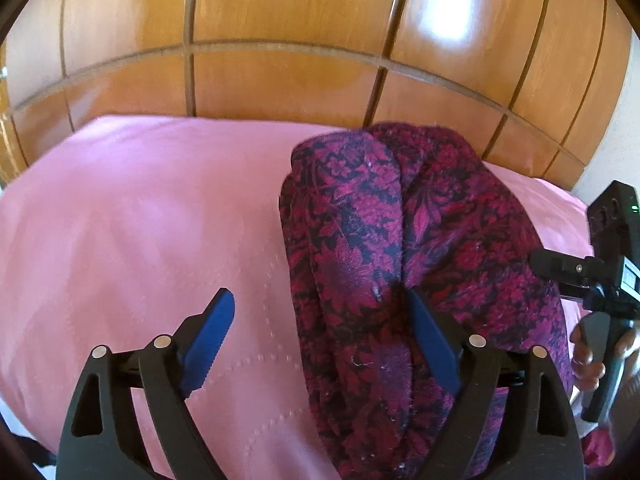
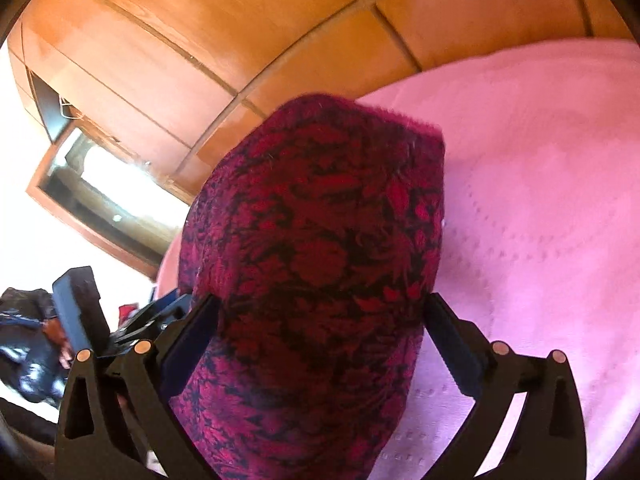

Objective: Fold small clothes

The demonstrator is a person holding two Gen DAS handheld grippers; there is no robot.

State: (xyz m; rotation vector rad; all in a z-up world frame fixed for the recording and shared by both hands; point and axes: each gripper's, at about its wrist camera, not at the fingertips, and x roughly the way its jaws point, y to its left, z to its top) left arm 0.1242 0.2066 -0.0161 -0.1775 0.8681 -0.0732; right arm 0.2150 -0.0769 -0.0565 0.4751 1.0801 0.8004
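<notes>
A folded garment (image 1: pixel 420 248) in dark red and magenta floral print lies on a pink bedspread (image 1: pixel 140 220). My left gripper (image 1: pixel 318 298) is open over its near left edge. The left blue pad (image 1: pixel 212 336) hangs over bare bedspread, while the right pad (image 1: pixel 432 344) sits in a crease of the cloth. In the right wrist view the same garment (image 2: pixel 320 240) fills the space between the wide jaws of my right gripper (image 2: pixel 323 300), which is open; its pads stand beside the cloth without pinching it. The right gripper (image 1: pixel 560 270) also shows at the garment's right side.
A wooden panelled headboard (image 1: pixel 300 40) rises behind the bed. A person's hand (image 1: pixel 588 360) holds the right tool at the bed's right edge. The left tool's body (image 2: pixel 80 312) and a framed mirror or window (image 2: pixel 100 188) appear at the left of the right wrist view.
</notes>
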